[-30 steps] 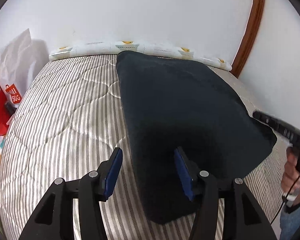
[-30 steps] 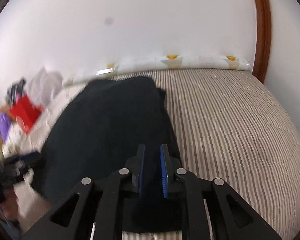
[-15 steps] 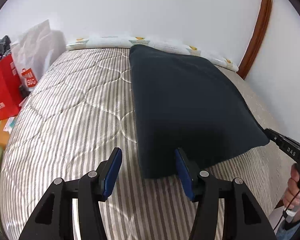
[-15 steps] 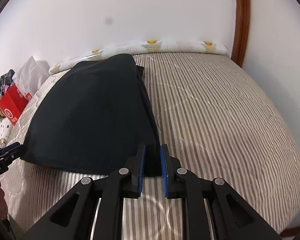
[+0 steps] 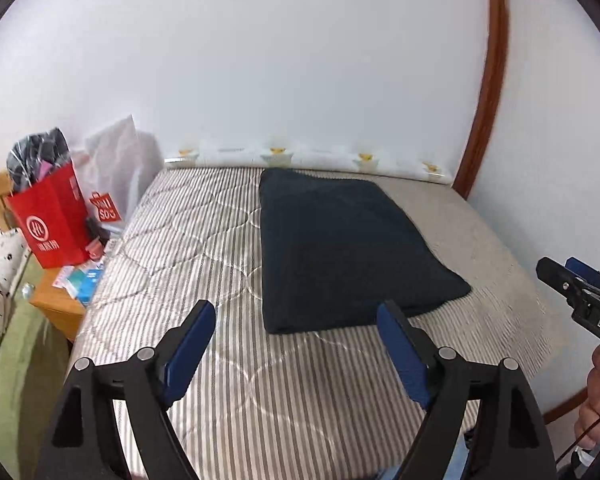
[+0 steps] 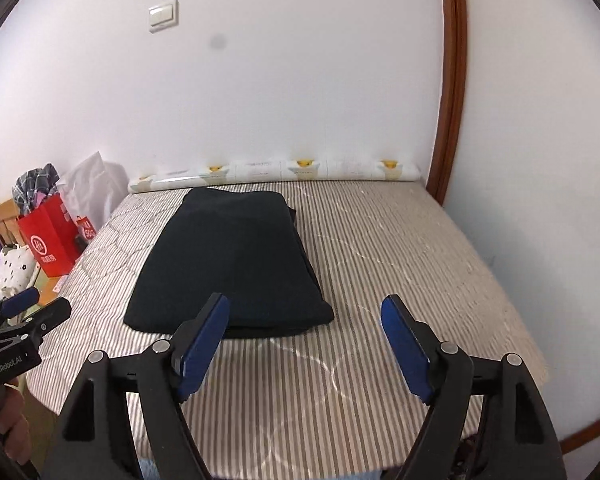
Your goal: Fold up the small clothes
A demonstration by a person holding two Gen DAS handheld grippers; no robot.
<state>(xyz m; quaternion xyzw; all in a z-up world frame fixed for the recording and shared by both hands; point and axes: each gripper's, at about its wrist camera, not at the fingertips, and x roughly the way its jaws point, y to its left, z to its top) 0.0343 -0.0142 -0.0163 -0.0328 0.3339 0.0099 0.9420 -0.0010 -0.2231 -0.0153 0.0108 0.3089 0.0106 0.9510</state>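
A dark navy garment point(image 5: 340, 248) lies folded flat in a rectangle on the striped mattress point(image 5: 188, 248); it also shows in the right wrist view point(image 6: 228, 264). My left gripper point(image 5: 296, 320) is open and empty, held above the mattress short of the garment's near edge. My right gripper point(image 6: 306, 316) is open and empty, also pulled back from the garment's near right corner. The right gripper shows at the right edge of the left wrist view point(image 5: 580, 292). The left gripper shows at the left edge of the right wrist view point(image 6: 20, 320).
A red shopping bag point(image 5: 54, 224) and white bags point(image 5: 116, 172) stand left of the bed by a wooden side table point(image 5: 56, 300). A rolled patterned cover point(image 6: 276, 170) lies along the wall at the bed's far edge. A brown door frame point(image 6: 452, 80) rises at the right.
My right gripper let go of the garment's corner and opened. Both grippers drew back and up from the garment, which now lies flat on the mattress.
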